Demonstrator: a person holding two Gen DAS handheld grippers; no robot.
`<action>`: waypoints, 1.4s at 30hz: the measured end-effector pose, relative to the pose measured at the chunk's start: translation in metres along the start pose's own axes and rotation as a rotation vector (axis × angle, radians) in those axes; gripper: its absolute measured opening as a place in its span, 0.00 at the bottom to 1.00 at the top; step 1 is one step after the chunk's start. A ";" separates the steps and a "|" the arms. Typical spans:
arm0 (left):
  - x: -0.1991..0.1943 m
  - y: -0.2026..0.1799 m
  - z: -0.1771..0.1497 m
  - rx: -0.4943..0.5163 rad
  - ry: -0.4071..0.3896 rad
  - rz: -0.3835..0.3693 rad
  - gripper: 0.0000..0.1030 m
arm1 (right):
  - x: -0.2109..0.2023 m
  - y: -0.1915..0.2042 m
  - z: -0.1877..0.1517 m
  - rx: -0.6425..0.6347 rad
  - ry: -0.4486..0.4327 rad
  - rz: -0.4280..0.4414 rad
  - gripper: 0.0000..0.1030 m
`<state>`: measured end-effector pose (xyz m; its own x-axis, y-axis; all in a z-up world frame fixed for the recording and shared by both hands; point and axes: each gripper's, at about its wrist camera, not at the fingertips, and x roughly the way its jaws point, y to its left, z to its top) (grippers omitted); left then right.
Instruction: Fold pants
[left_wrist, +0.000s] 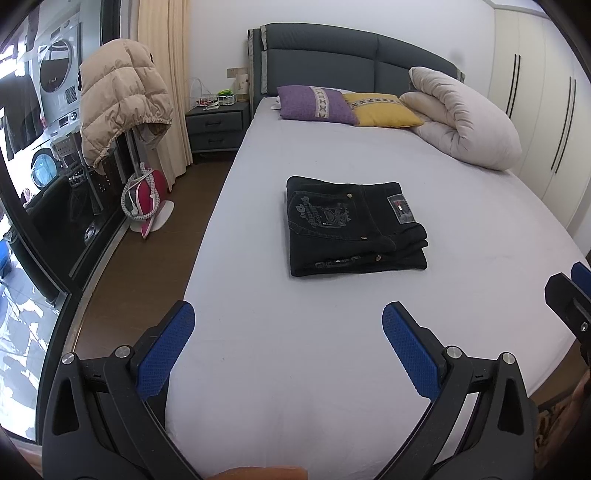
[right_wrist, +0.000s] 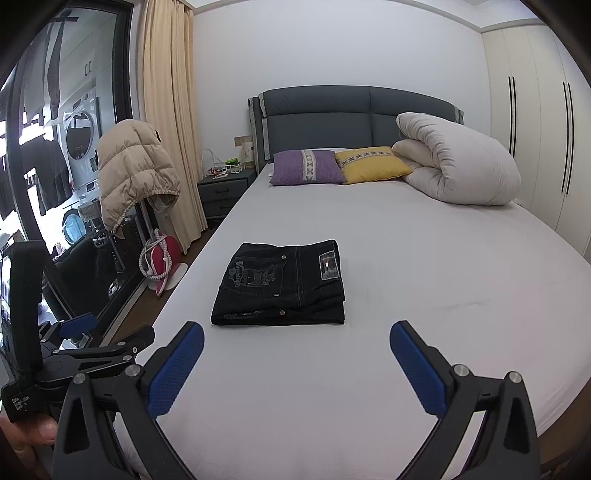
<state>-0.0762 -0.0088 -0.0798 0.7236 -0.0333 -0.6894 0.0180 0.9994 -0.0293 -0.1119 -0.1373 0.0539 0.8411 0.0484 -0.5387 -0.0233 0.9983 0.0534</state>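
Both grippers sit nearest the lens, low over the near end of the bed and well apart from the garment. Left gripper (left_wrist: 288, 343): jaws spread wide, blue pads bare, nothing between them. Right gripper (right_wrist: 297, 360): same, jaws released and empty. Judgement: both are drawn back toward the foot of the bed because the folding looks complete and nothing is left to hold.

Left to right across the scene: beige puffer jacket (left_wrist: 122, 99) draped over a stand by the window, clear of the work area; grey nightstand (left_wrist: 216, 127); black jeans (left_wrist: 354, 227) lying on the white bed sheet (left_wrist: 295, 387) near the middle of the mattress; purple pillow (left_wrist: 314, 103), yellow pillow (left_wrist: 380, 109) and rolled duvet (left_wrist: 465, 118) pushed to the headboard, presumably to free flat space for folding.

Jeans appear as a compact, roughly rectangular stack of several layers, edges fairly square, embroidered back pocket and waistband patch facing up, rivets visible. Lower layers protrude slightly at the right side.
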 end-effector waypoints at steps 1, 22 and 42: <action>-0.001 0.000 0.000 0.000 0.000 0.000 1.00 | 0.000 0.000 -0.001 0.000 0.001 0.000 1.00; 0.001 0.000 -0.001 0.000 0.001 0.001 1.00 | 0.001 0.000 -0.002 0.001 0.002 0.001 1.00; 0.006 -0.003 -0.007 0.006 0.009 -0.004 1.00 | 0.001 0.001 -0.007 0.000 0.006 0.002 1.00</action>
<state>-0.0763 -0.0124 -0.0891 0.7174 -0.0371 -0.6956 0.0246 0.9993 -0.0278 -0.1144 -0.1361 0.0478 0.8381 0.0507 -0.5432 -0.0250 0.9982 0.0547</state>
